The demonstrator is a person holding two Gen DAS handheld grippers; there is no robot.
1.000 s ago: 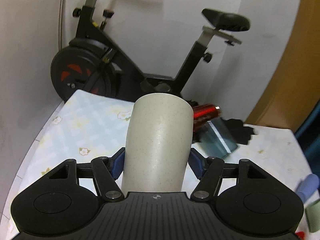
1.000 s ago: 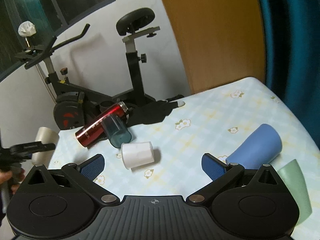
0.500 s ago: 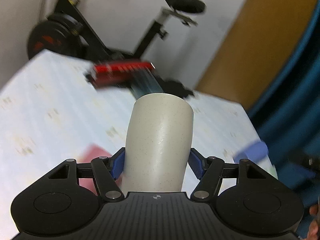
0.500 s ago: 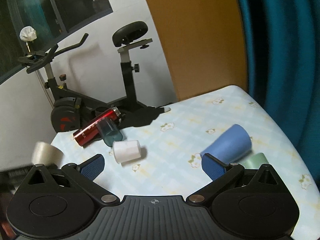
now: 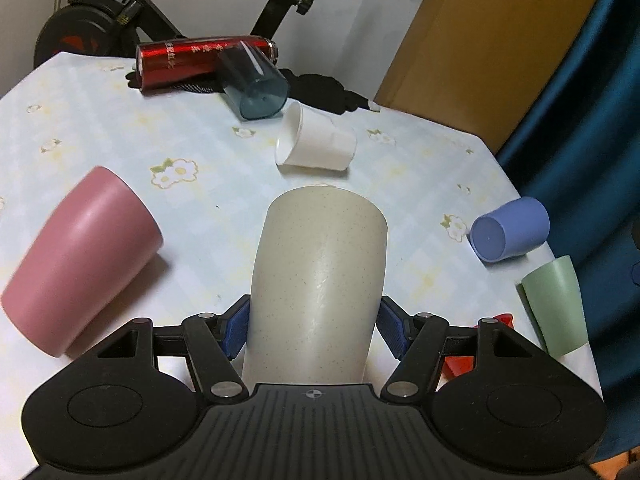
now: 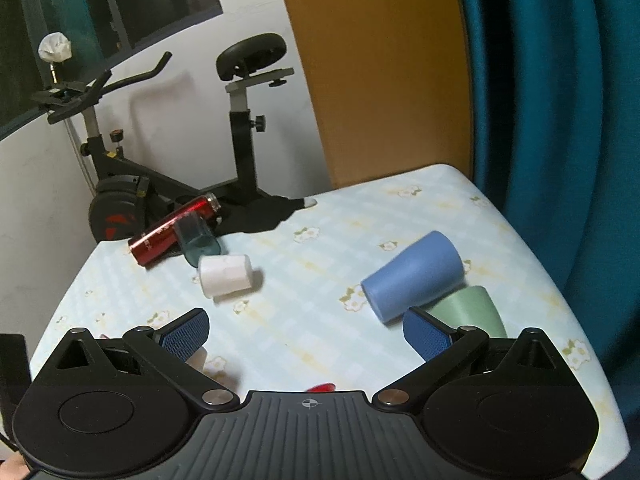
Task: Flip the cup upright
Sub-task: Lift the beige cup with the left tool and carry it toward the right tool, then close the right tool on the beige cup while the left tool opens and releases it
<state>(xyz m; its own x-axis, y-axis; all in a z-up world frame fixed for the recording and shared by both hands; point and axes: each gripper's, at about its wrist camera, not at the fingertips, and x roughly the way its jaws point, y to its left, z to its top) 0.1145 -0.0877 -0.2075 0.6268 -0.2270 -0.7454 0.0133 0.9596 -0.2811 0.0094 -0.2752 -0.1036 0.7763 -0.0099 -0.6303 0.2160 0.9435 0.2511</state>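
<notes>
Our left claw (image 5: 314,330) grips the cream cup (image 5: 318,288), its long axis pointing straight ahead; our right claw (image 6: 306,334) gapes wide, empty.

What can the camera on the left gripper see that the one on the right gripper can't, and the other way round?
Only the left view shows the speckled cream cup clamped in the left gripper, and the pink cup lying beside it. Only the right view shows the right gripper with jaws open and empty, plus the window. Both show the white cup, blue cup, green cup and red bottle on their sides.
</notes>
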